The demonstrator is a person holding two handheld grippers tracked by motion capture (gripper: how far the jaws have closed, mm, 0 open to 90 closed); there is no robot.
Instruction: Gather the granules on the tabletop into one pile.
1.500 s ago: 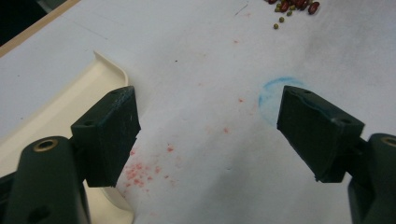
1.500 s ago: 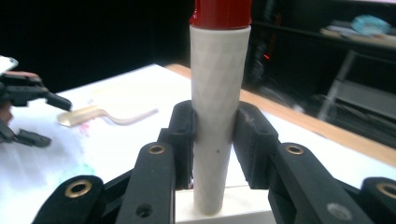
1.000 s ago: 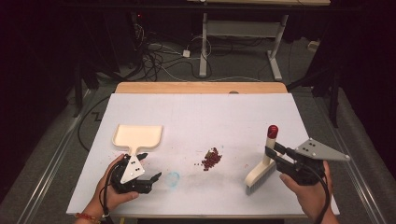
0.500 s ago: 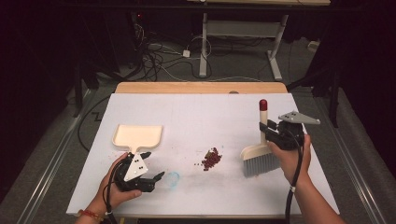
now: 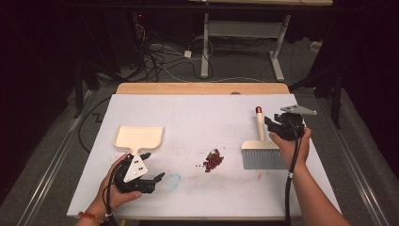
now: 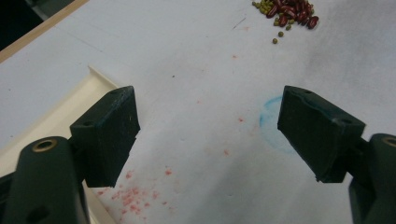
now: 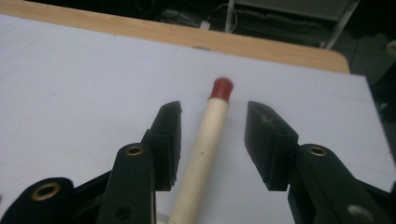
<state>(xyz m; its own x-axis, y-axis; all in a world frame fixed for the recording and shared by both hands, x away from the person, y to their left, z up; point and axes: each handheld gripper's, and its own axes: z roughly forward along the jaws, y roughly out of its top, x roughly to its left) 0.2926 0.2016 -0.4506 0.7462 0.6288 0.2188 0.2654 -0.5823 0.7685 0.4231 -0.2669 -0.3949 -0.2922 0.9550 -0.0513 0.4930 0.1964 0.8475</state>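
A hand brush [image 5: 261,153] with a cream handle and red tip lies flat on the white table [image 5: 197,110] at the right, bristles toward the person. My right gripper [image 5: 273,123] is open around that handle; in the right gripper view the handle [image 7: 204,140] runs between the jaws of the right gripper [image 7: 213,108] with a gap on each side. A cream dustpan [image 5: 139,136] lies at the left. Just in front of its handle, my left gripper [image 5: 154,165] stands open and holds nothing. A small pile of red and green beans [image 5: 213,160] sits mid-table.
A blue ring-shaped smudge [image 6: 272,126] and pink stains mark the sheet ahead of the left gripper [image 6: 208,95], with the dustpan's rim [image 6: 60,112] at its left. A wooden board edge [image 5: 202,88] borders the far side. Cables and desk legs lie on the floor beyond.
The right gripper carried the tilted brush away from the person, laid it flat and opened off the handle. The left gripper has hardly moved.
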